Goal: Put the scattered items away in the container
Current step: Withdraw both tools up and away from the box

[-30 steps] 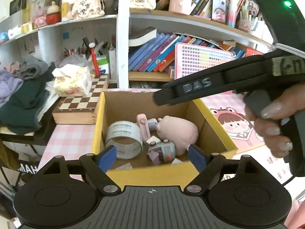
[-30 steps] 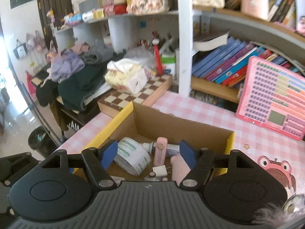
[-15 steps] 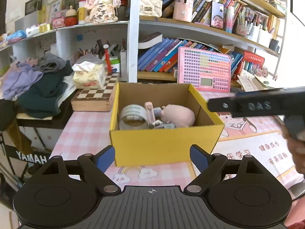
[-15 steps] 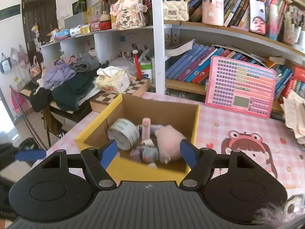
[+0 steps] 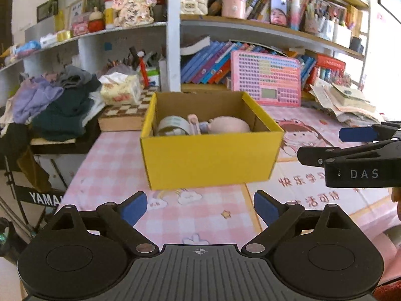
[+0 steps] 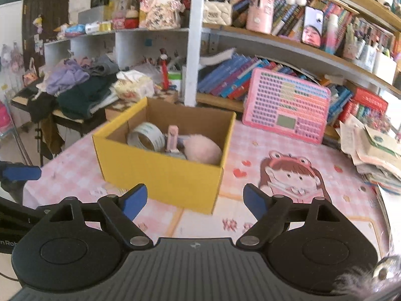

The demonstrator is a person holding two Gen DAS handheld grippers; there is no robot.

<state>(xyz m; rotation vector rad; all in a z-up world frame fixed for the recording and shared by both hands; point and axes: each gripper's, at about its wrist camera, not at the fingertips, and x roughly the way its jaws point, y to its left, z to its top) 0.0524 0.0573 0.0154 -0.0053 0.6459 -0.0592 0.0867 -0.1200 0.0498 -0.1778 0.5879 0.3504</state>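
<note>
I note yellow box (image 5: 210,158) ahead of both grippers, clear of jaws; left gripper (image 5: 200,207) and right gripper (image 6: 195,202) wide, empty

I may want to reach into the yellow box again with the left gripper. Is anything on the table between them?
Nothing visible. Only bare pink tablecloth lies between the open left gripper and the yellow box. The right gripper sits off to the side, clear of that path.

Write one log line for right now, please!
left gripper: open, empty | right gripper: open, empty | yellow box: holds tape roll, pink plush | both grippers short of box
</note>
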